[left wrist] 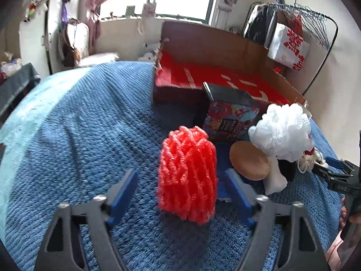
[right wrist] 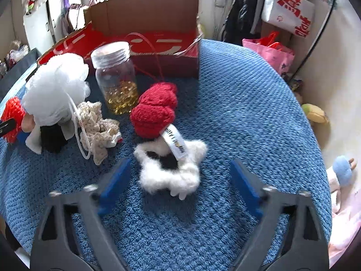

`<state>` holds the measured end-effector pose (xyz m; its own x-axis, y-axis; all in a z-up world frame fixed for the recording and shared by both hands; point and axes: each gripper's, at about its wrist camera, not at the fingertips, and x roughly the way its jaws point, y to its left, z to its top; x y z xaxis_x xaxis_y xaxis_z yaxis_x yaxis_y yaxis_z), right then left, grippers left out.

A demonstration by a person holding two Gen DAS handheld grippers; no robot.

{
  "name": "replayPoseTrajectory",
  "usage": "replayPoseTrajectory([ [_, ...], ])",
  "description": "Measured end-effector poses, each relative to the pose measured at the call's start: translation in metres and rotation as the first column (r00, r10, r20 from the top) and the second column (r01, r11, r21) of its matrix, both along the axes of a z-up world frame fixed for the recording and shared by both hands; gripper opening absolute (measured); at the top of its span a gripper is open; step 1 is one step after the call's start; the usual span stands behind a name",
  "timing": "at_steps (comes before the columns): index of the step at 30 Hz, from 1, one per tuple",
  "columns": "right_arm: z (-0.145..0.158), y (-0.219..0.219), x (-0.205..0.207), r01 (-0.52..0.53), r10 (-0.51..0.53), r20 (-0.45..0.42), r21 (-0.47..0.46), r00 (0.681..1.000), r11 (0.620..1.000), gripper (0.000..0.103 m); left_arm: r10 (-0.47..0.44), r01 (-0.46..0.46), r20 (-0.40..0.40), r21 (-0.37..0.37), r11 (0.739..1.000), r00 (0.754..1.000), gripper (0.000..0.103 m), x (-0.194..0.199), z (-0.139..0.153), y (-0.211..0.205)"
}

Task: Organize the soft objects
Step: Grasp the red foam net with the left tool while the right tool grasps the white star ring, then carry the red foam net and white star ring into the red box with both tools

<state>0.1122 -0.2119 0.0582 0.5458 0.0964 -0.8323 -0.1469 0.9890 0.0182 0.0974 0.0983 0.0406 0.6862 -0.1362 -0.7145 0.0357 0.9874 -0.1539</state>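
My left gripper (left wrist: 180, 178) is open with a red foam net sleeve (left wrist: 187, 176) standing upright between its blue fingers on the blue bedspread (left wrist: 79, 124). A white mesh bath puff (left wrist: 282, 131) and a brown round pad (left wrist: 249, 160) lie to its right. My right gripper (right wrist: 180, 171) is open around a white fluffy plush with a red knitted hat (right wrist: 167, 149). The puff (right wrist: 56, 90), a cream crochet piece (right wrist: 97, 126) and the red net (right wrist: 12, 117) show at its left.
An open cardboard box with a red lining (left wrist: 214, 76) stands at the back; it also shows in the right wrist view (right wrist: 144, 43). A colourful small box (left wrist: 230, 117) stands before it. A glass jar of yellow capsules (right wrist: 116, 76) stands by the puff. The bed's edge drops at the right.
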Motion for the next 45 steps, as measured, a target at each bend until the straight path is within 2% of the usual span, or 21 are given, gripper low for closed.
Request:
replayPoseTrajectory([
  [1,-0.002,0.001,0.000,-0.013,0.013,-0.007,0.009,1.000,1.000,0.054,-0.018,0.018,-0.013,-0.014,1.000,1.000,0.058,0.002,-0.003,-0.001],
  [2,-0.004,0.002,0.000,-0.022,0.022,-0.010,0.022,1.000,1.000,0.047,-0.030,0.030,-0.021,-0.027,0.999,0.999,0.051,0.003,-0.004,-0.002],
  [5,-0.002,0.002,-0.006,-0.050,0.049,0.014,0.049,0.999,0.998,0.044,-0.041,0.041,-0.008,-0.021,0.999,0.999,0.049,-0.001,-0.005,-0.006],
  [17,0.017,0.001,-0.033,-0.072,0.065,0.062,0.116,0.996,0.991,0.042,-0.054,0.054,0.021,-0.002,0.999,0.998,0.048,-0.020,0.000,-0.006],
  [33,0.027,0.009,-0.037,-0.105,0.095,0.073,0.144,0.993,0.984,0.042,-0.055,0.056,0.030,-0.006,0.998,0.998,0.048,-0.024,0.012,-0.004],
  [39,0.040,0.012,-0.039,-0.127,0.112,0.104,0.155,0.988,0.980,0.042,-0.080,0.081,0.078,-0.009,0.997,0.994,0.048,-0.026,0.032,-0.011],
  [45,0.056,0.016,-0.029,-0.148,0.125,0.145,0.156,0.981,0.977,0.042,-0.098,0.099,0.121,-0.005,0.995,0.988,0.048,-0.013,0.051,-0.014],
])
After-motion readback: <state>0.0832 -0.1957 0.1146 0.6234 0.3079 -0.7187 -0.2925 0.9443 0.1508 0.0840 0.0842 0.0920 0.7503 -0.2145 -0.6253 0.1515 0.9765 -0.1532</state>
